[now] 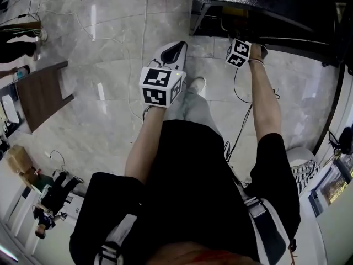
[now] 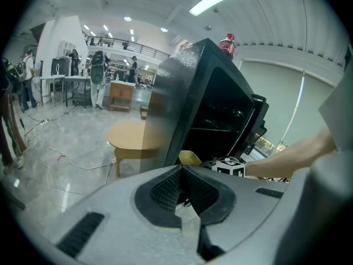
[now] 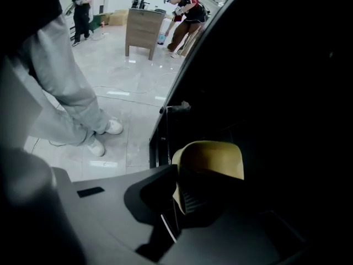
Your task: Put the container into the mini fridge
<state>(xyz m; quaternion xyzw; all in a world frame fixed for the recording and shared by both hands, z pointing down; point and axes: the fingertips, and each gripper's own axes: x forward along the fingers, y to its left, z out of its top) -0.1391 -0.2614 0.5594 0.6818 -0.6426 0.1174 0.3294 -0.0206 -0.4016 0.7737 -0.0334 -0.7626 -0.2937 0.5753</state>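
The black mini fridge (image 1: 259, 7) stands open at the top of the head view, its dark shelves showing in the left gripper view (image 2: 220, 117). My right gripper (image 3: 177, 187) is shut on the wall of a yellow container (image 3: 212, 158) and holds it inside the dark fridge opening (image 3: 276, 93). From the left gripper view the container (image 2: 189, 158) shows low at the fridge front, beside the right gripper's marker cube (image 2: 229, 168). My left gripper (image 2: 182, 168) hangs shut and empty in front of the fridge, to the left of the right one (image 1: 177, 47).
A red-capped bottle (image 2: 228, 43) stands on top of the fridge. A round wooden table (image 2: 132, 137) sits left of it. Cables (image 1: 132, 65) trail over the marble floor, and a brown panel (image 1: 41, 93) lies at left. People stand by a wooden cabinet (image 3: 144, 31) far off.
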